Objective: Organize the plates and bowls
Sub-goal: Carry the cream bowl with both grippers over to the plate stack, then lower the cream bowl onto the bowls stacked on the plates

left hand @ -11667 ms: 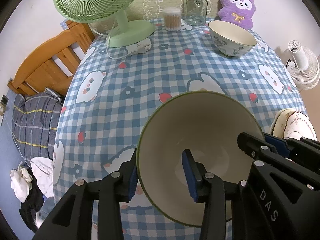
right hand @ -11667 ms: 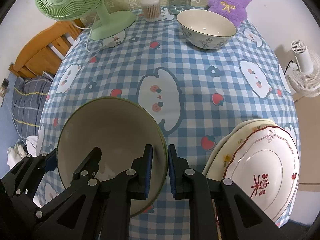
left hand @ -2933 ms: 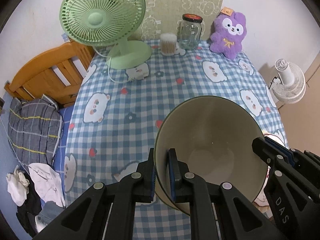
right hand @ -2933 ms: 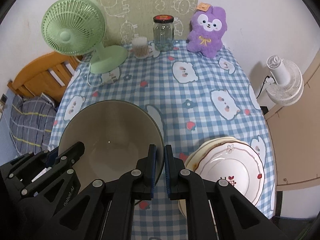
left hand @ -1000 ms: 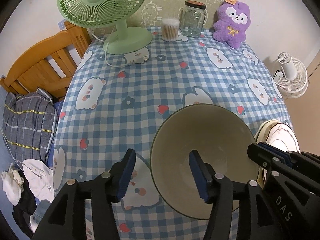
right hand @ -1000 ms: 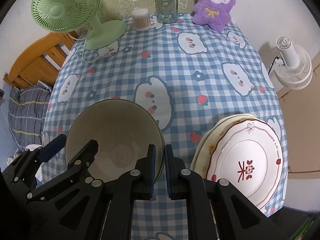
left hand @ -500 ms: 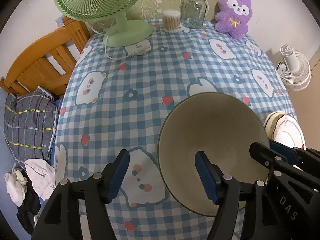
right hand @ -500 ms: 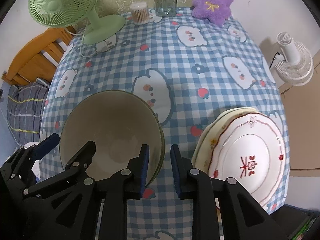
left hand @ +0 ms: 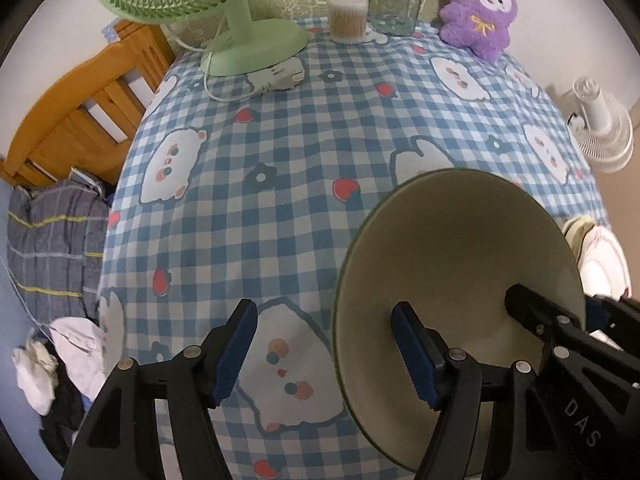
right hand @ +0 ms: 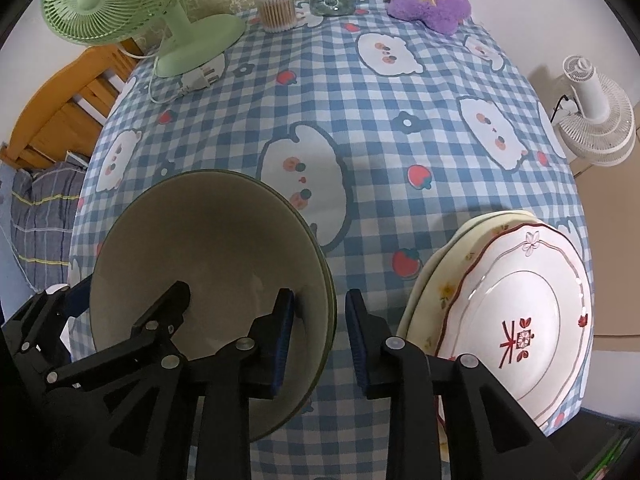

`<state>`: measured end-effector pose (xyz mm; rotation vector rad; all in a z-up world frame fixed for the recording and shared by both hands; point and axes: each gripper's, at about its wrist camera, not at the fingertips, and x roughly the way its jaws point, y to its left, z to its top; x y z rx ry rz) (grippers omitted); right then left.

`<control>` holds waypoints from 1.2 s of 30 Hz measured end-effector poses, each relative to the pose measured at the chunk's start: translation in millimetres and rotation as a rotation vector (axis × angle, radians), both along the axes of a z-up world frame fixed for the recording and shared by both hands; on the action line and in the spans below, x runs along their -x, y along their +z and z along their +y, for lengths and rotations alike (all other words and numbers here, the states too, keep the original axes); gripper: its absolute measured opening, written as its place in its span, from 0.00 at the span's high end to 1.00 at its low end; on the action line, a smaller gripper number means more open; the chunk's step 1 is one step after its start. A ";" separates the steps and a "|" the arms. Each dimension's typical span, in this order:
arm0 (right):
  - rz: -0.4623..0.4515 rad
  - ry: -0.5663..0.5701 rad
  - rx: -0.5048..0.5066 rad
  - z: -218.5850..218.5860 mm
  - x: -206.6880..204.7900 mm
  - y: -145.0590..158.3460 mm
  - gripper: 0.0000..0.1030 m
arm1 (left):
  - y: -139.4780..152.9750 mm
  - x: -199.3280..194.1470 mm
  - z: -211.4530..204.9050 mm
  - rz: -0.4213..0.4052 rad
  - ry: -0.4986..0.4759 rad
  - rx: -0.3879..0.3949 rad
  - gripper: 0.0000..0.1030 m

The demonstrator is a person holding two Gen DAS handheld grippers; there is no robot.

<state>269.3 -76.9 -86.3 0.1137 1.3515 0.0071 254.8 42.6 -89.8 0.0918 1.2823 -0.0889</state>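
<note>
Nested cream bowls with green rims [left hand: 460, 248] [right hand: 216, 248] sit on the checked tablecloth near the front edge. My left gripper [left hand: 326, 350] is open, its jaws straddling the bowls' left rim without touching it. My right gripper [right hand: 319, 338] is open, its jaws either side of the bowls' right rim. A stack of plates [right hand: 516, 320], the top one white with a red rim, lies just right of the bowls; its edge shows in the left wrist view [left hand: 600, 252].
At the back of the table stand a green fan [left hand: 240, 28], a cotton swab tub [left hand: 347, 20], a glass jar [left hand: 396, 0] and a purple plush [left hand: 478, 8]. A wooden bed frame [left hand: 76, 120] is at the left, a white floor fan [right hand: 592, 112] at the right.
Both grippers were shut on the bowl's rim earlier. The left opened about a second ago, the right within the last half second, and the bowl now rests nested in the other on the table.
</note>
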 end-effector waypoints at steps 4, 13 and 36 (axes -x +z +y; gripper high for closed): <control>-0.004 -0.011 0.001 -0.3 -2.7 -2.0 0.70 | -1.6 -5.9 3.9 0.005 0.011 0.036 0.30; -0.015 -0.014 -0.031 -2.6 -4.9 -5.5 0.70 | -3.1 -8.3 5.1 0.005 -0.010 0.067 0.30; -0.017 0.026 -0.073 -4.3 -4.1 -9.2 0.71 | -5.2 -4.2 -6.3 0.045 -0.029 0.182 0.69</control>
